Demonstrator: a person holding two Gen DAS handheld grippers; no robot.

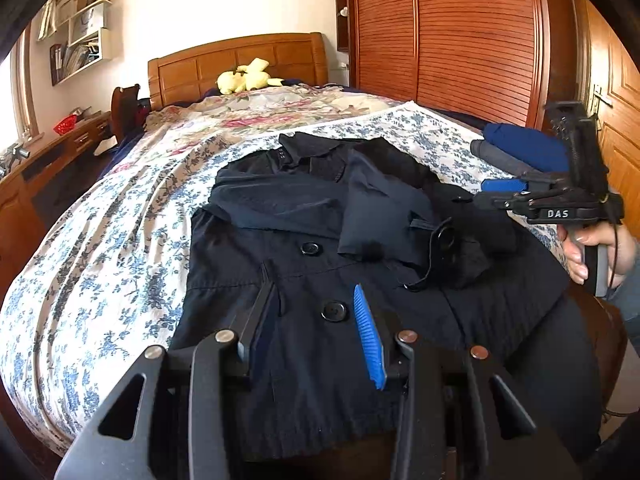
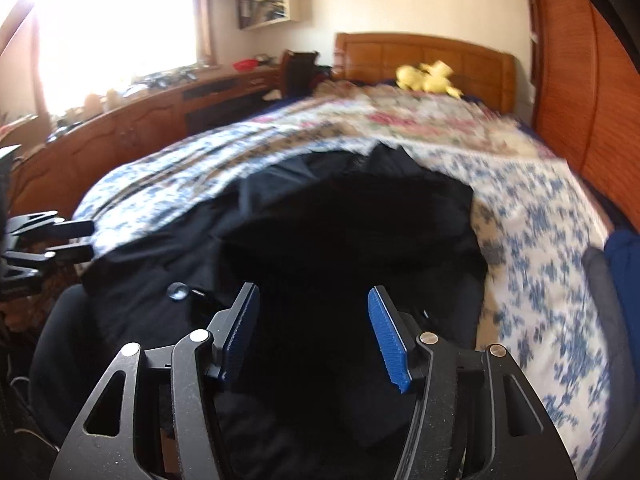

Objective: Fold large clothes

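A dark navy coat with big black buttons lies front-up on the floral bed sheet, its upper part folded over and rumpled. My left gripper hovers over the coat's lower front, open, with a button showing in the gap between its fingers. A hand holds my right gripper at the coat's right edge. In the blurred right wrist view, the right gripper stands open above the dark coat, nothing pinched between its blue pads. The left gripper shows at that view's left edge.
Folded blue and grey clothes sit on the bed's right side. A yellow plush toy lies by the wooden headboard. A slatted wardrobe stands to the right, a long wooden desk to the left.
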